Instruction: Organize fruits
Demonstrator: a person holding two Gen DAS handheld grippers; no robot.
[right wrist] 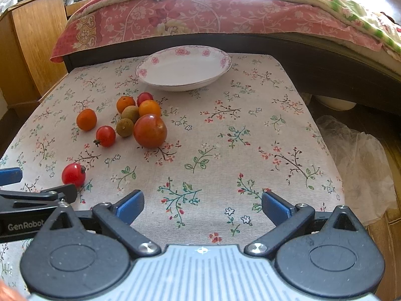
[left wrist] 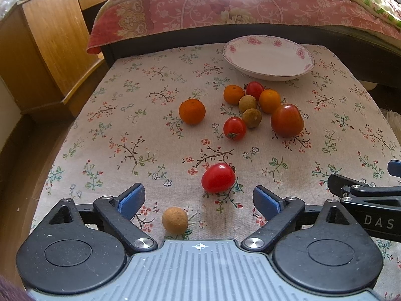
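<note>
A white plate [left wrist: 268, 59] [right wrist: 184, 69] with pink flowers on its rim stands at the far side of the floral tablecloth [left wrist: 125, 125], with nothing on it. In front of it lies a cluster of fruit: small oranges [left wrist: 192, 111], cherry tomatoes [left wrist: 234, 128], brown longans [left wrist: 252, 118] and one big tomato [left wrist: 287, 120] [right wrist: 150, 131]. A lone red tomato [left wrist: 218, 177] [right wrist: 73, 174] and a tan longan [left wrist: 174, 220] lie just ahead of my left gripper [left wrist: 199, 199], which is open. My right gripper [right wrist: 203, 205] is open over bare cloth.
A bed with a pink floral cover [left wrist: 200, 7] runs behind the table. A wooden cabinet [left wrist: 50, 50] stands at the left. Clear plastic sheeting [right wrist: 358, 160] lies on the floor to the right. The cloth's right half [right wrist: 250, 138] holds no fruit.
</note>
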